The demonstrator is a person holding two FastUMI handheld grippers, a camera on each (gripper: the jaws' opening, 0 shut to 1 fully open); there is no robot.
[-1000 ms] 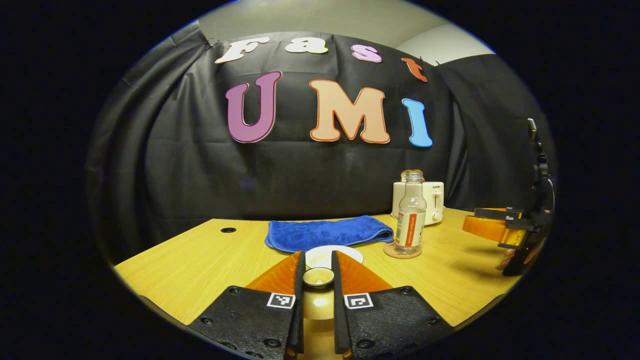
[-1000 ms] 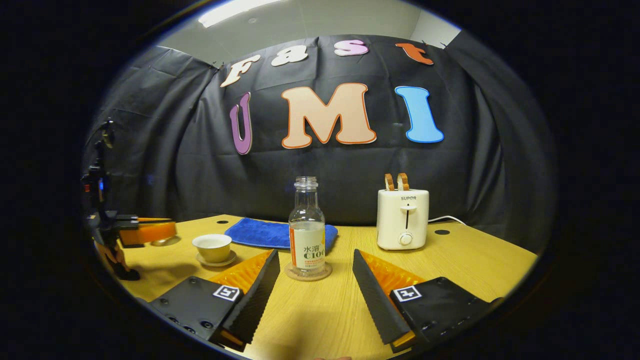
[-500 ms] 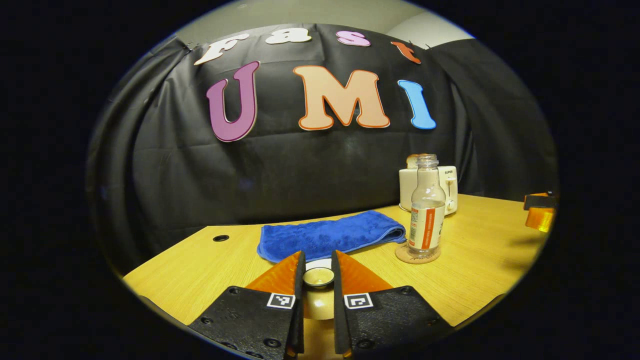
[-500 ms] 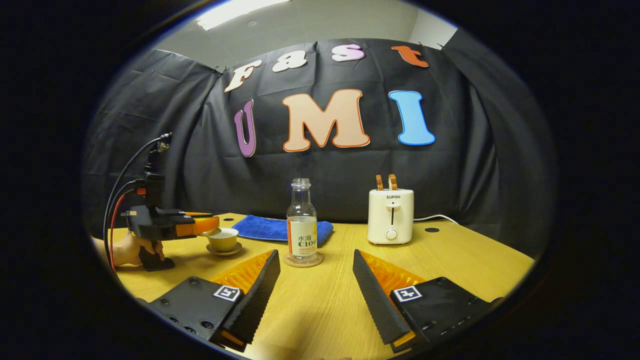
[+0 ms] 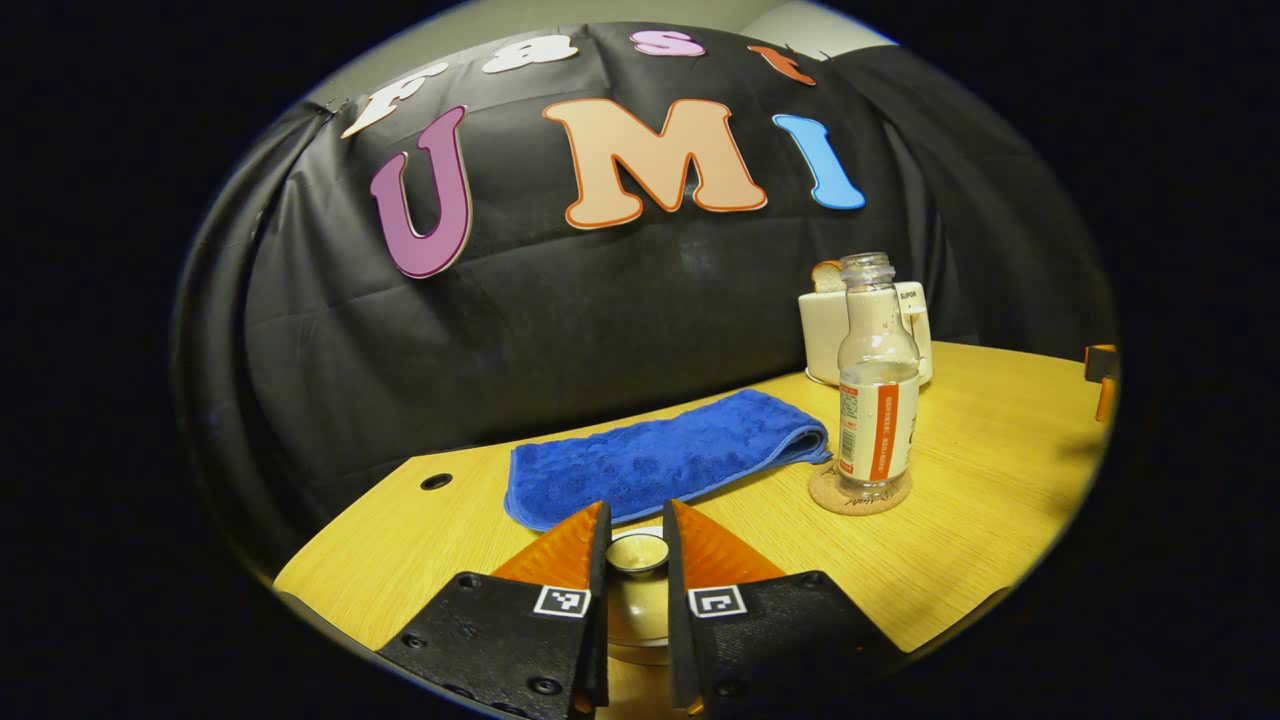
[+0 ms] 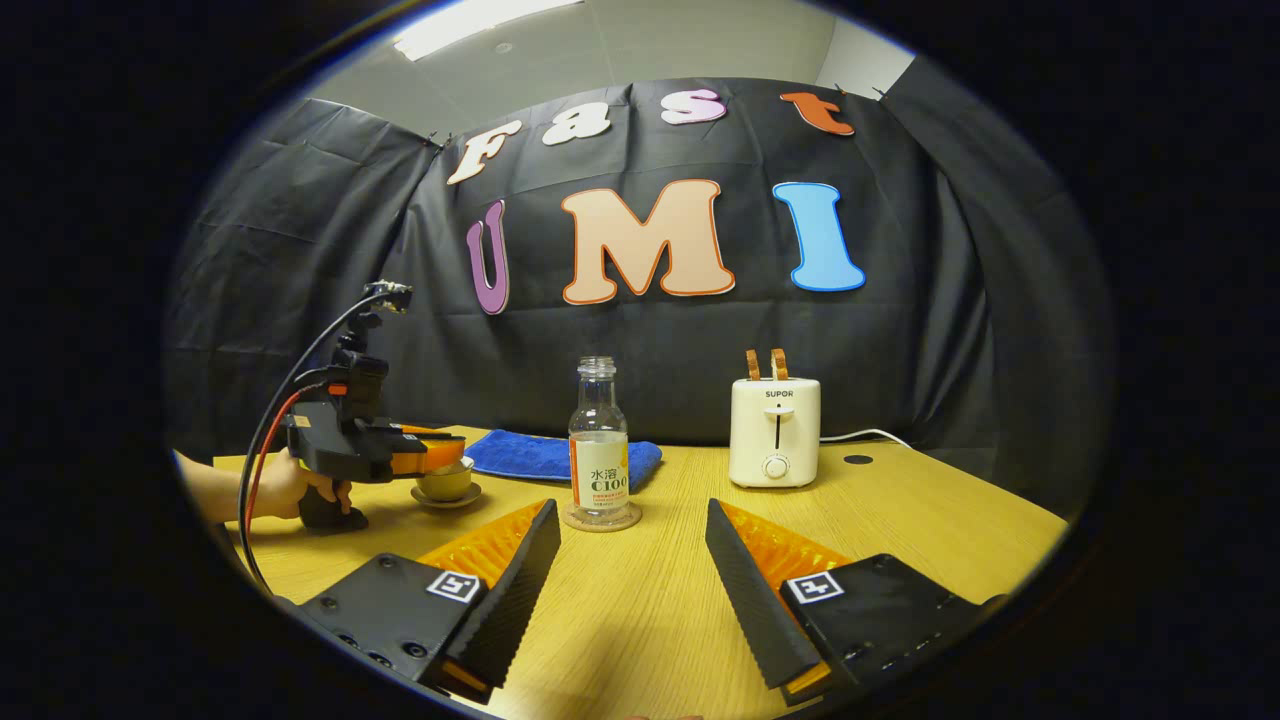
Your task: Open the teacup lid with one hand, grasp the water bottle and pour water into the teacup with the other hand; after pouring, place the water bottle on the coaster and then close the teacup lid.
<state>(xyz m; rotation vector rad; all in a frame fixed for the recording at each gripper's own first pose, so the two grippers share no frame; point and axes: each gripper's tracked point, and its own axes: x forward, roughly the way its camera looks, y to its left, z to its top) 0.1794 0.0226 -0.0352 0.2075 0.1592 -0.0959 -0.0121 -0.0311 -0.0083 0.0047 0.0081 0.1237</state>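
At the bottom of the left gripper view, the left gripper (image 5: 636, 560) had its jaws drawn in on the small round knob of the teacup lid (image 5: 637, 553), both fingers pressing its sides. The lid's dome showed just below the knob between the fingers. The knob pointed up, so the lid's axis was roughly vertical, which suits a straight descent onto the cup. In the right gripper view, this gripper (image 6: 425, 455) was seen held in a hand (image 6: 285, 487), directly over the teacup (image 6: 446, 481), which sat on its saucer (image 6: 447, 499). Whether the lid was touching the cup rim could not be told.

Nearest in the right gripper view, the right gripper (image 6: 630, 560) was empty, its jaws spread wide apart, above the wooden table (image 6: 950, 510). It was well short of the water bottle (image 6: 598, 440), which suggests release and withdrawal.

Farther on, the water bottle stood upright on the round coaster (image 6: 601, 518), long axis vertical, uncapped mouth up, partly filled. By that placement, the pouring and the bottle's placement were judged complete, and closing the lid was the step in hand.

Behind the bottle lay a folded blue towel (image 5: 665, 460). A cream toaster (image 6: 774, 432) stood farthest back, close to the booth wall.
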